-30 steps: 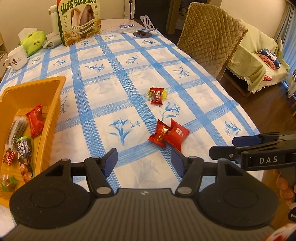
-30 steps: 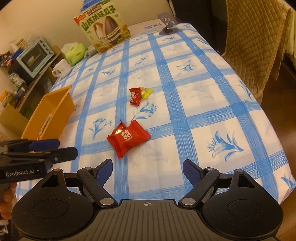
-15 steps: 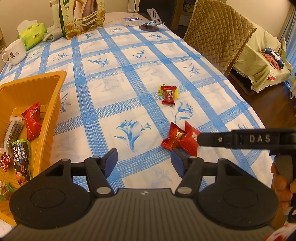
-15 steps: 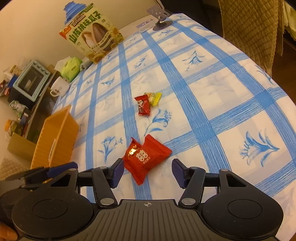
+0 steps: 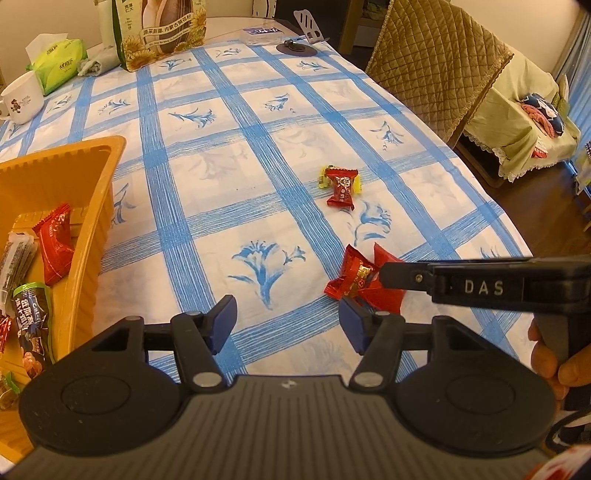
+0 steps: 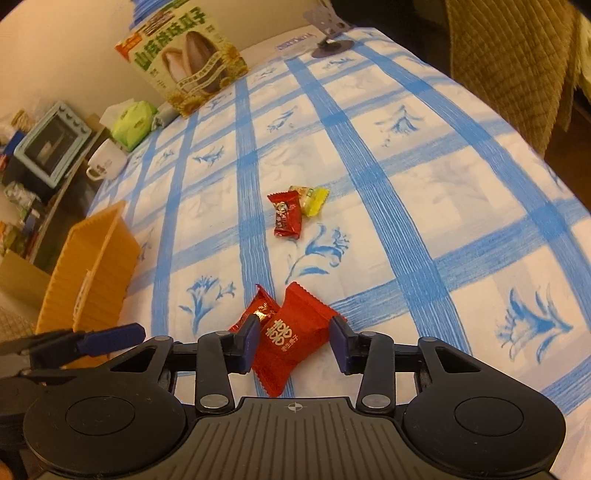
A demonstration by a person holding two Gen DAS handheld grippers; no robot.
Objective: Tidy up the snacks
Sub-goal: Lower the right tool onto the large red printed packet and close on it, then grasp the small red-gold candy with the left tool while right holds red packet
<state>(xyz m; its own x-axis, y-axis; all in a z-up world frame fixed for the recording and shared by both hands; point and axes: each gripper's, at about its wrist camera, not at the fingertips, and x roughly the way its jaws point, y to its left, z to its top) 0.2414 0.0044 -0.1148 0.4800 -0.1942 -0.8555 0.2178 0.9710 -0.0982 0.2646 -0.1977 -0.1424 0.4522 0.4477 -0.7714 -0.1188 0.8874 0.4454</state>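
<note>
A large red snack packet point(image 6: 291, 339) lies flat on the blue-checked tablecloth, overlapping a small red-gold candy point(image 6: 258, 310). My right gripper point(image 6: 295, 343) straddles the packet; its jaws are closing, the pads at the packet's edges, and no squeeze shows. In the left wrist view its finger point(image 5: 406, 277) covers part of the packet point(image 5: 384, 295). My left gripper point(image 5: 288, 321) hovers just left of it, closing slightly on nothing. Farther off lie a red candy point(image 5: 341, 186) and a yellow one point(image 6: 312, 199). The orange basket point(image 5: 107, 177) at the left holds several snacks.
A sunflower-seed bag point(image 5: 162, 33), a green tissue pack point(image 5: 59, 66), a white mug point(image 5: 20, 98) and a phone stand point(image 5: 295, 46) stand at the far end. A quilt-covered chair point(image 5: 432, 74) sits beyond the table's right edge.
My right gripper has come forward over the large red packet, and its jaws have narrowed from wide to the packet's edges. The left gripper has edged forward and down.
</note>
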